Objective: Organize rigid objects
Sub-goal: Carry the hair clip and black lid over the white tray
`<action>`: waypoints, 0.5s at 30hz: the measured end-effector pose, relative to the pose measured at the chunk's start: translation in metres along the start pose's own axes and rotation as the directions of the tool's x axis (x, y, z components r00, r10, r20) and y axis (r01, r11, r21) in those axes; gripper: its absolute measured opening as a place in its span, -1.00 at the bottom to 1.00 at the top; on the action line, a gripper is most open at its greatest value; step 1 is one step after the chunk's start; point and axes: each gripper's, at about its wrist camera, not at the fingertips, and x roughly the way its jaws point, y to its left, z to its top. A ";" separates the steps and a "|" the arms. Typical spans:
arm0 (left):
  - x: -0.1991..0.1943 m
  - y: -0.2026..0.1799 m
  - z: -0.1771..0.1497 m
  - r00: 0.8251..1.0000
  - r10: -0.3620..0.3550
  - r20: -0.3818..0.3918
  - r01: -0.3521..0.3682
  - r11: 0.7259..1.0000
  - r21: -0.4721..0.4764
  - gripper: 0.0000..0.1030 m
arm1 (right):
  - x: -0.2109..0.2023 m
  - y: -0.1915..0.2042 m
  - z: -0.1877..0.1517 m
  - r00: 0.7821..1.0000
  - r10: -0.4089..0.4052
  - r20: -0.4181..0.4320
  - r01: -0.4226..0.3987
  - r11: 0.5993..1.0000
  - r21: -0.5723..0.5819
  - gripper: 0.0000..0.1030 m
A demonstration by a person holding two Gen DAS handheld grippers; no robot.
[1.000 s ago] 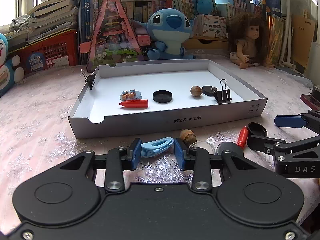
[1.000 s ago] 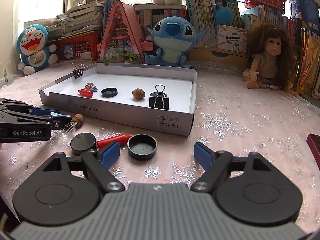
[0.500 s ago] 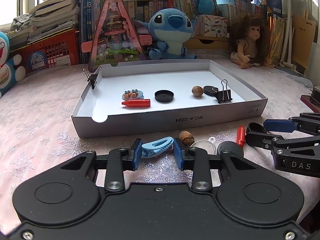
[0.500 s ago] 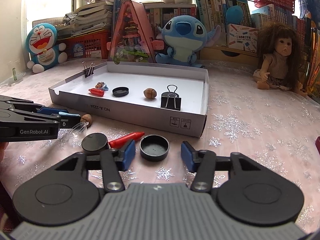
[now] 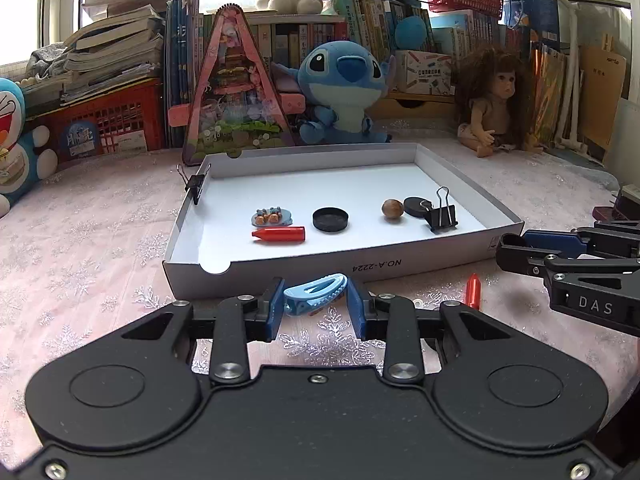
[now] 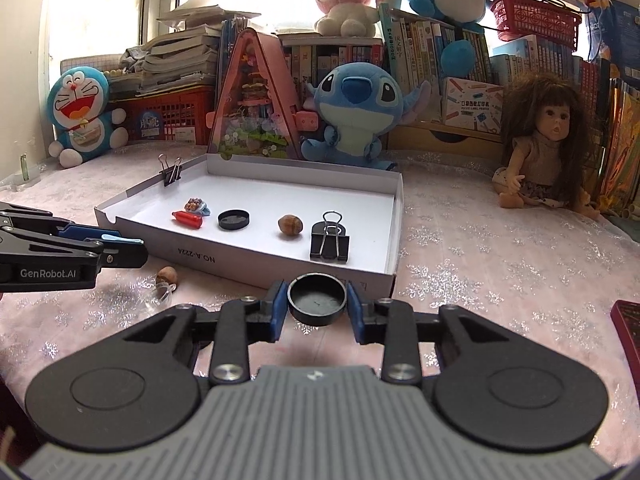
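Right wrist view: right gripper (image 6: 317, 307) jaws closing on a black cap (image 6: 317, 298); left gripper (image 5: 316, 305) pinches a blue clip (image 5: 316, 294). Several items already lie in the white tray (image 5: 400, 266); a red crayon (image 5: 473, 291) and a nut (image 6: 167, 275) remain on the cloth

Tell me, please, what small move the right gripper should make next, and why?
Probably lift the black cap and carry it forward over the near wall of the white box. The right gripper has the cap between its jaws, which are closing on it, and the box just ahead already holds a matching black cap. The left gripper already grips the blue clip.
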 end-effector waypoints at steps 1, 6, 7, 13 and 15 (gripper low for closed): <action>-0.001 0.000 0.001 1.000 -0.001 0.003 0.001 1.000 0.000 -0.39 | 0.000 -0.001 0.001 1.000 -0.003 0.005 0.003 1.000 0.002 -0.28; -0.005 0.005 0.010 1.000 0.004 0.021 -0.004 1.000 -0.004 -0.39 | 0.000 -0.001 0.006 1.000 -0.006 0.018 0.006 1.000 0.007 -0.28; -0.006 0.006 0.012 1.000 0.004 0.024 -0.004 1.000 -0.006 -0.39 | 0.001 -0.002 0.007 1.000 -0.007 0.019 0.007 1.000 0.009 -0.28; -0.003 0.020 0.028 0.999 0.027 0.042 -0.025 0.999 -0.026 -0.39 | 0.006 -0.007 0.015 1.000 -0.006 0.020 0.005 0.999 0.034 -0.28; 0.000 0.026 0.035 0.998 0.033 0.046 -0.032 0.999 -0.034 -0.39 | 0.009 -0.011 0.020 1.000 -0.004 0.017 0.004 0.999 0.052 -0.28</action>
